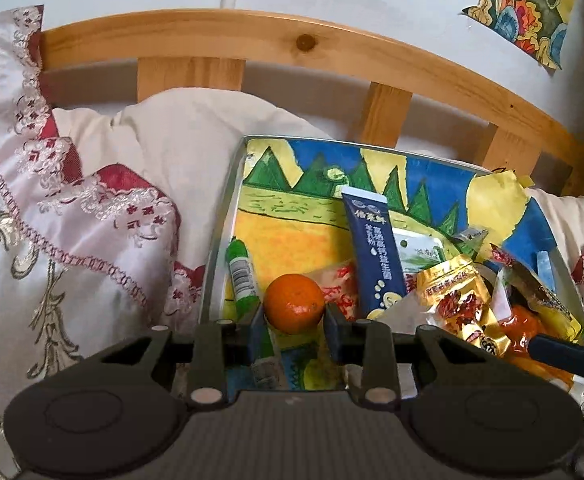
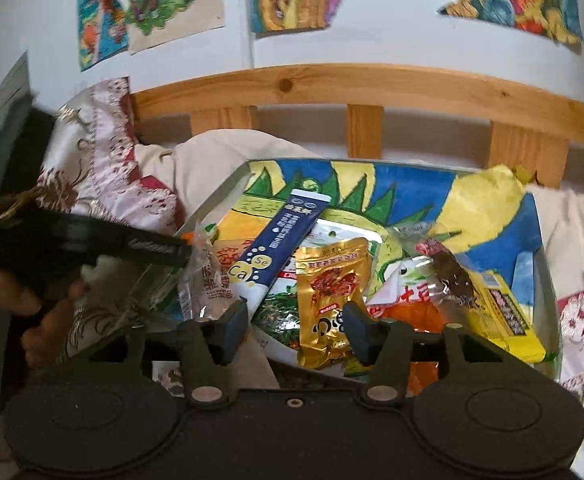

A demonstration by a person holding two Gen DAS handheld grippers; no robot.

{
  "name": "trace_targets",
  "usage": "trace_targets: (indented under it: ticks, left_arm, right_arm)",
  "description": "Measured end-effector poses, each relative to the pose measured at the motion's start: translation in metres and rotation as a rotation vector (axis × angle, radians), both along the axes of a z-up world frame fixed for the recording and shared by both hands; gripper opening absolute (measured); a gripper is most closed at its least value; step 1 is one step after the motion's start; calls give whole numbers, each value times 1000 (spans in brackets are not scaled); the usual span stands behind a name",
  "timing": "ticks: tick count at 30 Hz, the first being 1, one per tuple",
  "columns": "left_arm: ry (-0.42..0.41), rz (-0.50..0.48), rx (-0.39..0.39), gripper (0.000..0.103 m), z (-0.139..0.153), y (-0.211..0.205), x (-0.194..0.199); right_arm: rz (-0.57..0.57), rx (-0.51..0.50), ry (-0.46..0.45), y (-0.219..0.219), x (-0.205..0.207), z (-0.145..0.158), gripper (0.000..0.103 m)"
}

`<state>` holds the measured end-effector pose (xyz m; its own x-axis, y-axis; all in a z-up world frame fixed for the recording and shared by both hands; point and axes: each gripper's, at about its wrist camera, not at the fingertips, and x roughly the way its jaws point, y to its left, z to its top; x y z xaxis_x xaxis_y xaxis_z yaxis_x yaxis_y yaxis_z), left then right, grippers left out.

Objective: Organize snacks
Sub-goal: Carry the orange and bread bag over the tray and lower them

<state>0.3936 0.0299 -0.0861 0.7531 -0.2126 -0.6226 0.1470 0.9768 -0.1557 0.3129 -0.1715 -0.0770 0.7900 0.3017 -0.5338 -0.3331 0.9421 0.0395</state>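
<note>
**Left claw on the orange, right claw open over the snack pile**

Left claw [image 1: 294,316]: closed on the round orange tangerine [image 1: 294,302], one pad on each side of the fruit. The tangerine sits at the near-left part of the shallow grey metal tray [image 1: 223,216], whose floor is lined with a bright painted paper drawing (green peaks, blue sky, yellow field). Can't tell from the left wrist view if the fruit is lifted or resting on the tray.

Just left of the tangerine: a green-and-white tube with a barcode [image 1: 241,276], lying along the tray's left wall.

Right claw [image 2: 295,330]: jaws apart, not pressing on anything. The shiny gold foil snack pouch with red print [image 2: 330,300] lies between and below its fingers, pads clear of it.

Rest of the pile, right half of the tray:
- dark blue flat sachet with white lettering [image 2: 279,240], tilted across the others
- white-and-green printed packet [image 2: 281,312] under the blue and gold ones
- yellow wrapper with dark text [image 2: 504,316] at the right wall
- orange translucent pack [image 2: 408,312] under the yellow one

Tray rests on a bed with a cream pillow [image 1: 163,152] and embroidered pink-and-red satin cover [image 1: 51,208]; pine headboard rail [image 1: 292,40] behind.
</note>
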Motion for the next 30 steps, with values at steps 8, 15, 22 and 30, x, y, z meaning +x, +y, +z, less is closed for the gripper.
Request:
trace_targets:
  ticks: [8, 15, 22, 30]
  left_arm:
    - [0, 8, -7, 36, -2, -1, 5]
    - [-2, 8, -1, 36, -3, -2, 6]
    - [-2, 8, -1, 36, -3, -3, 6]
    - [1, 11, -17, 36, -2, -1, 7]
  right_arm:
    - [85, 3, -21, 11, -9, 1, 70]
    - [109, -43, -22, 24, -7, -6, 68]
    - [111, -96, -1, 32, 0, -22, 46]
    - [87, -75, -26, 28, 4, -15, 41]
